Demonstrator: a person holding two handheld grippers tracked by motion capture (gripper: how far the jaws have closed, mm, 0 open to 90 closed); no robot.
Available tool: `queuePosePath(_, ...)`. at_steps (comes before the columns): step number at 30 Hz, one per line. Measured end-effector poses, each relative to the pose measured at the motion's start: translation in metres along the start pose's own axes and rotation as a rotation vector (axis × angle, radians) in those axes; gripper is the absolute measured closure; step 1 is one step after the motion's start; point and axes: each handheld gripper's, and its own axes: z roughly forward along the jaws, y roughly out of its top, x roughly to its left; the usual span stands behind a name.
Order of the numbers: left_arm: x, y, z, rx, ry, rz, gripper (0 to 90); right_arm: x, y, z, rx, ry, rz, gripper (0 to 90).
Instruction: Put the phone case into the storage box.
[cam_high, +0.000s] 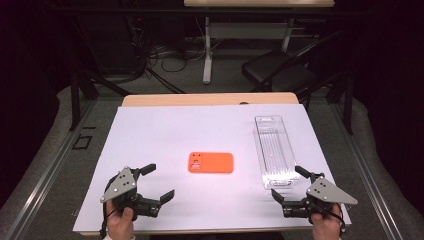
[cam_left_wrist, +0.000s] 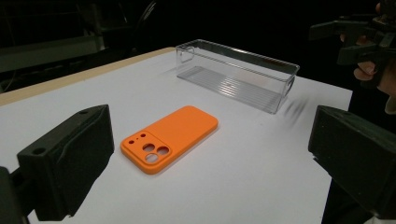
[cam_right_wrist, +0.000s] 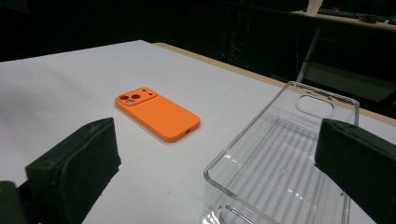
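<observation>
An orange phone case (cam_high: 210, 162) (cam_left_wrist: 169, 136) (cam_right_wrist: 158, 112) lies flat, camera cutouts up, in the middle of the white sheet (cam_high: 165, 135). To its right lies a clear plastic tray (cam_high: 274, 149) (cam_left_wrist: 237, 72) (cam_right_wrist: 282, 154), long and empty. My left gripper (cam_high: 159, 181) (cam_left_wrist: 210, 154) rests at the near left, open, its jaws wide apart and aimed at the case. My right gripper (cam_high: 287, 184) (cam_right_wrist: 219, 163) rests at the near right, open, right at the tray's near end. Nothing sits between either pair of jaws.
The white sheet covers a wooden table (cam_high: 210, 99) whose far edge shows. Beyond it stand a black chair (cam_high: 280, 67) and desk legs (cam_high: 206, 47) on a dark floor. The right hand and its gripper (cam_left_wrist: 369, 42) appear far off in the left gripper view.
</observation>
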Motion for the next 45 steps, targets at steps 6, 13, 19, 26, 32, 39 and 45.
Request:
queuePosePath(6,-0.002,-0.001,-0.002,0.015,0.000,0.003,0.4,0.002,0.001,0.002,0.004,0.010,-0.004,0.0)
queuePosePath(13,0.000,-0.001,0.003,0.037,0.024,-0.041,0.4,-0.002,0.000,0.008,0.012,0.005,-0.001,0.0)
queuePosePath(19,0.002,-0.001,0.012,0.075,0.024,-0.097,0.4,-0.002,0.001,0.009,0.017,0.005,-0.001,0.0)
queuePosePath(26,0.000,-0.002,0.023,0.151,0.023,-0.133,0.4,0.000,0.002,0.008,0.017,-0.003,-0.010,0.0)
queuePosePath(32,0.002,-0.001,0.027,0.210,0.030,-0.148,0.5,-0.002,0.001,0.009,0.022,0.002,-0.001,0.0)
queuePosePath(39,0.008,0.014,0.038,0.241,0.012,-0.151,0.5,0.001,0.001,0.008,0.030,-0.004,-0.011,0.0)
queuePosePath(45,0.019,0.031,0.055,0.316,-0.004,-0.110,0.5,0.000,0.001,0.009,0.027,-0.010,-0.004,0.0)
